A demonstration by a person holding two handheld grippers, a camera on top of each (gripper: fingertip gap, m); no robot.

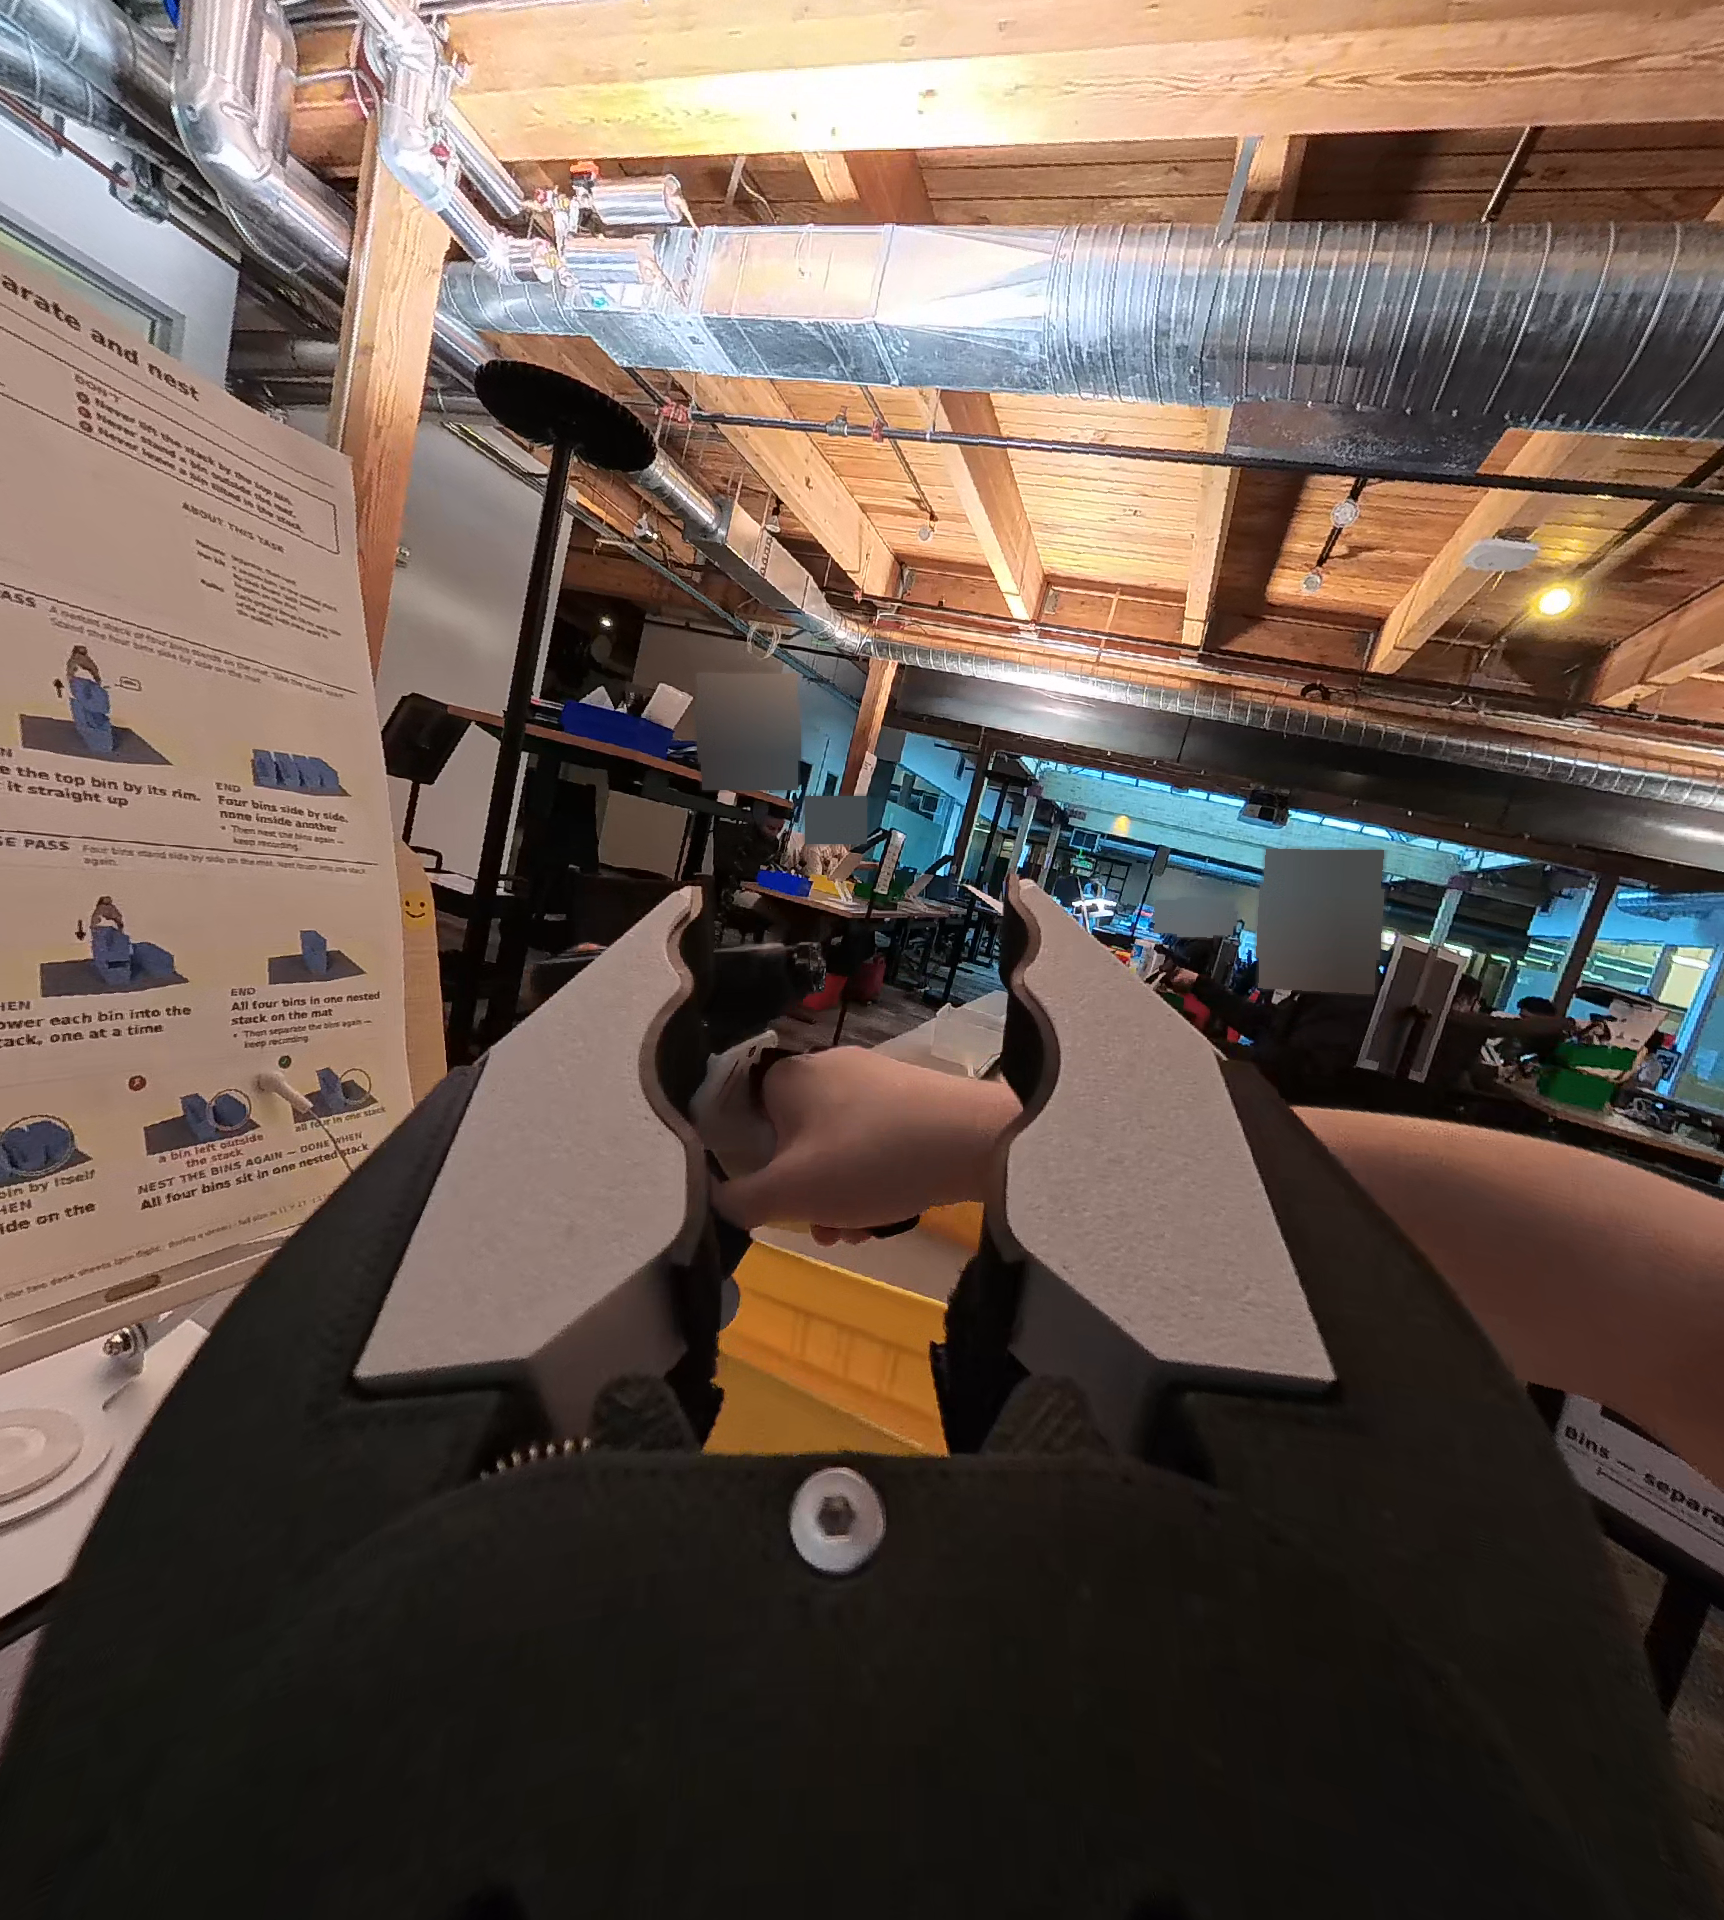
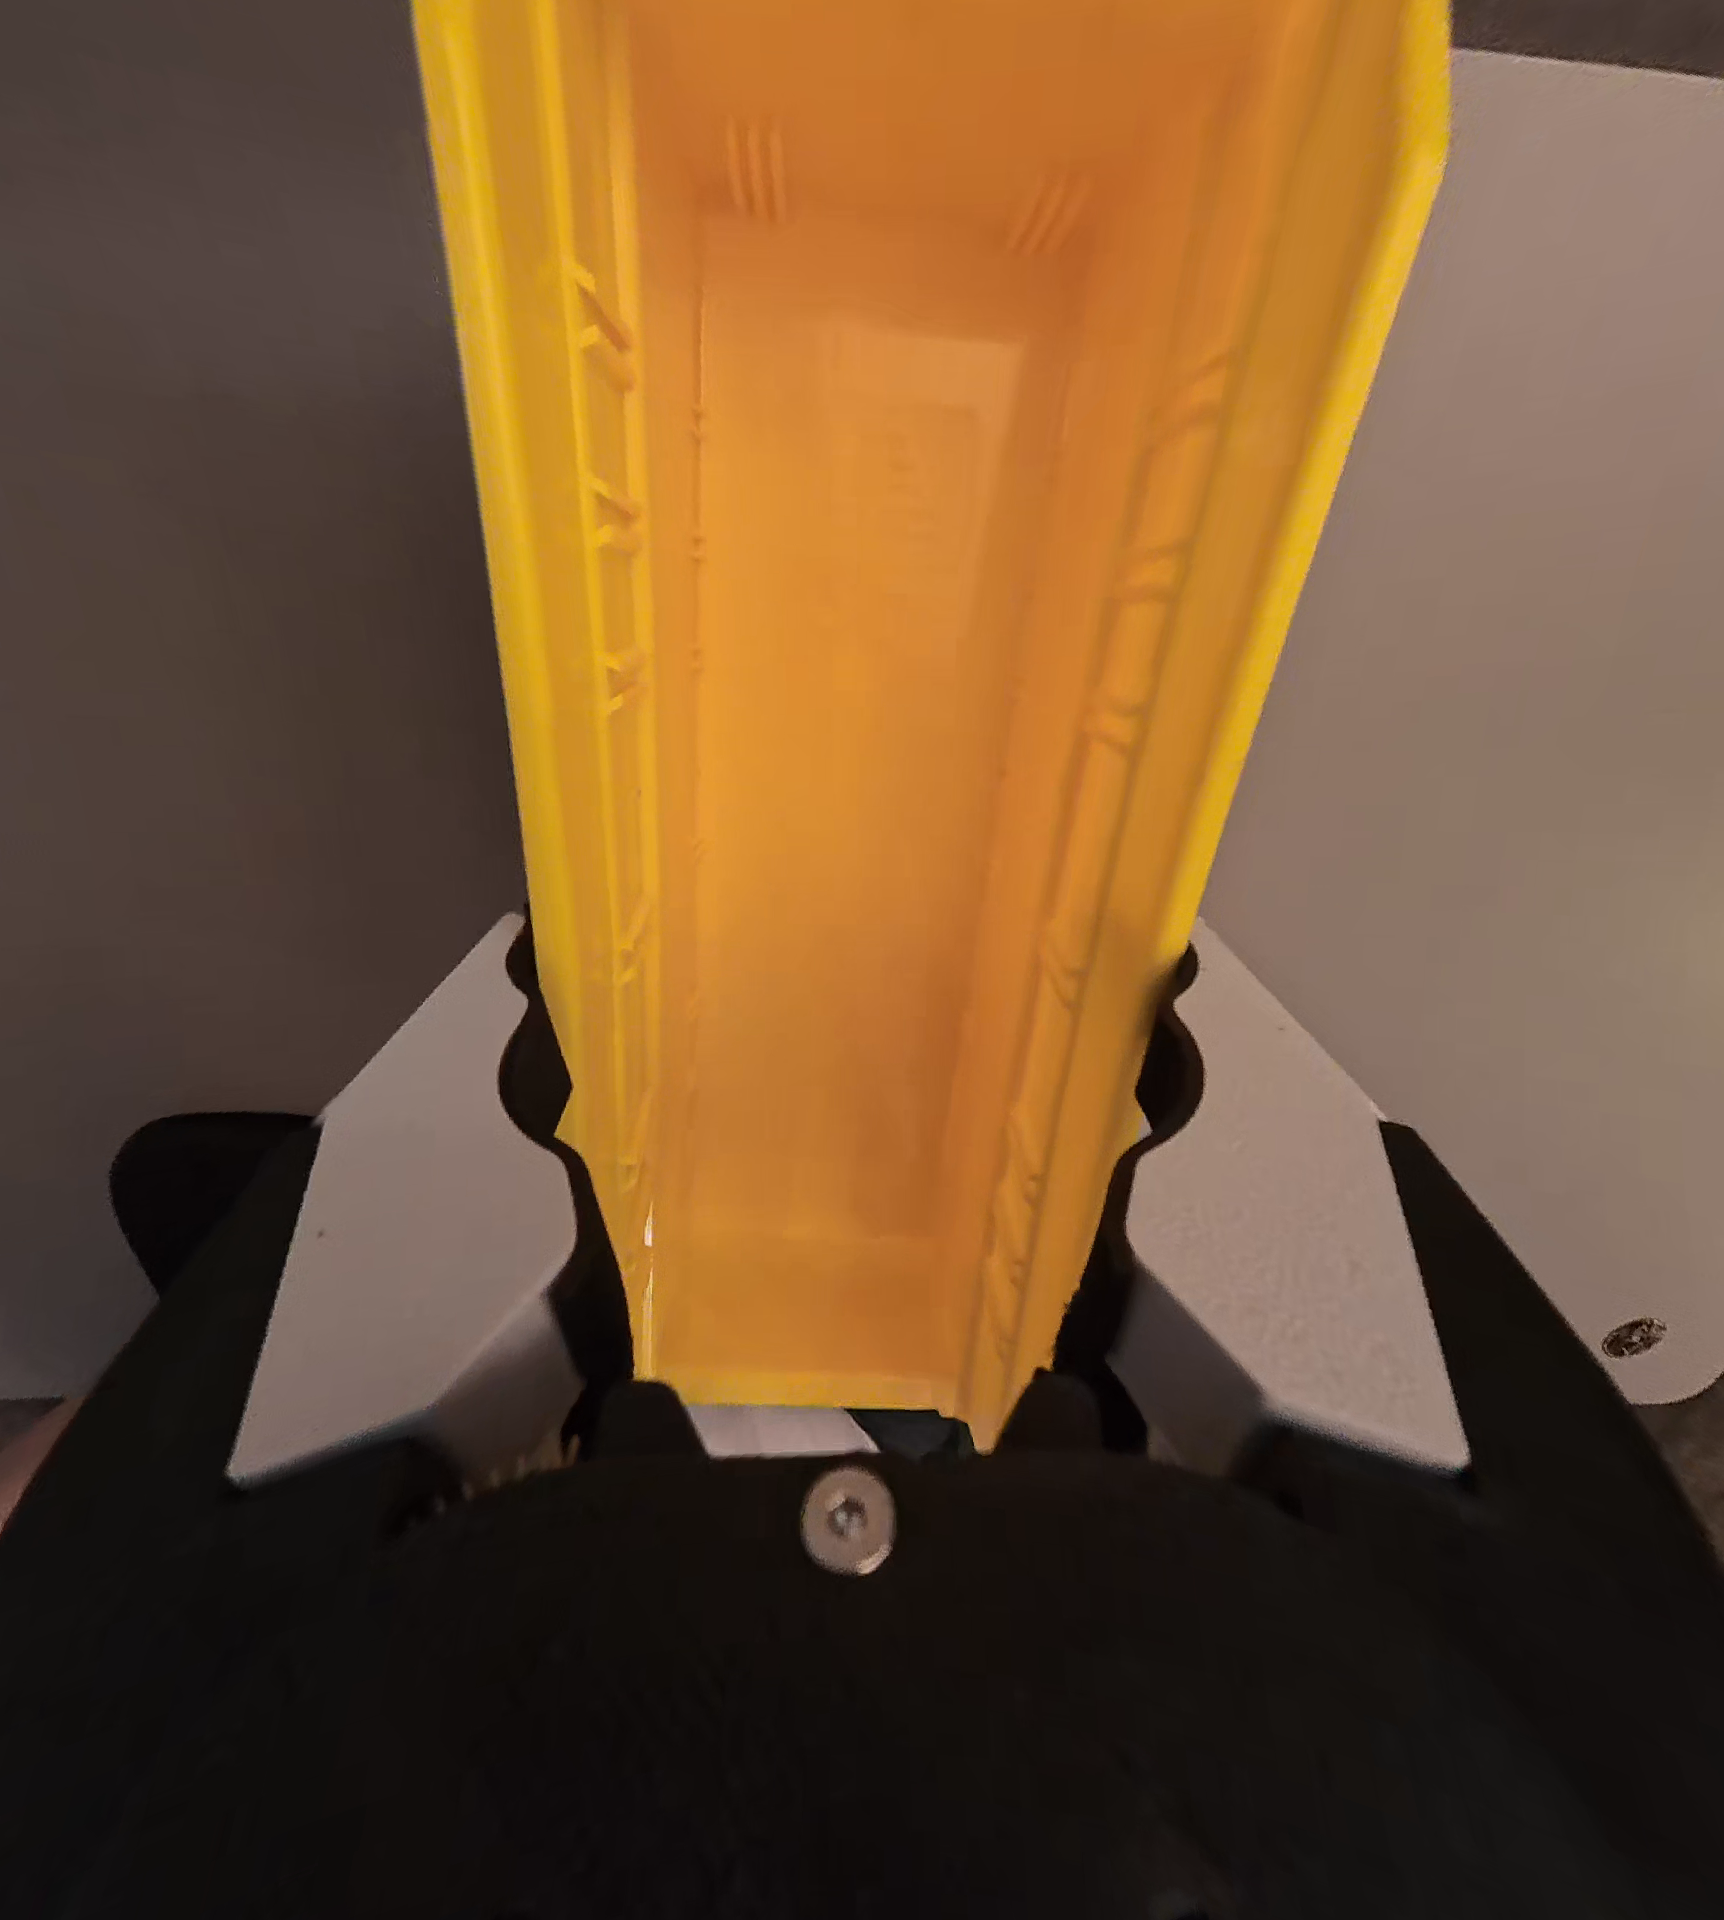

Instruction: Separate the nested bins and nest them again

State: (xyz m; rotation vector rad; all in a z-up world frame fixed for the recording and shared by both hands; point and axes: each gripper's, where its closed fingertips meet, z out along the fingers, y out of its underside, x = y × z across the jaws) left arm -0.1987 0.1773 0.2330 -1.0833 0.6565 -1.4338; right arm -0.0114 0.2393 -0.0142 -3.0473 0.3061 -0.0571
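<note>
R fingers (image 2: 853, 1023) clamp the yellow bin (image 2: 899, 644) across both long walls, over the table (image 2: 1564, 623). L fingers (image 1: 853, 997) half-open, empty, raised. I keep it level, lower straight, no tilt.

The yellow bin (image 2: 868, 727) is cut off by the top edge; its far end beyond the right gripper (image 2: 853, 997) is unseen.

I read this as a shared workshop or lab in a loft building. Timber ceiling beams (image 1: 993, 488), exposed silver ducts (image 1: 1253, 322). Rows of worktables (image 1: 868, 909) carrying coloured bins (image 1: 619, 727), people seated at them. An instruction sheet (image 1: 131, 831) stands at my bench's left edge.
</note>
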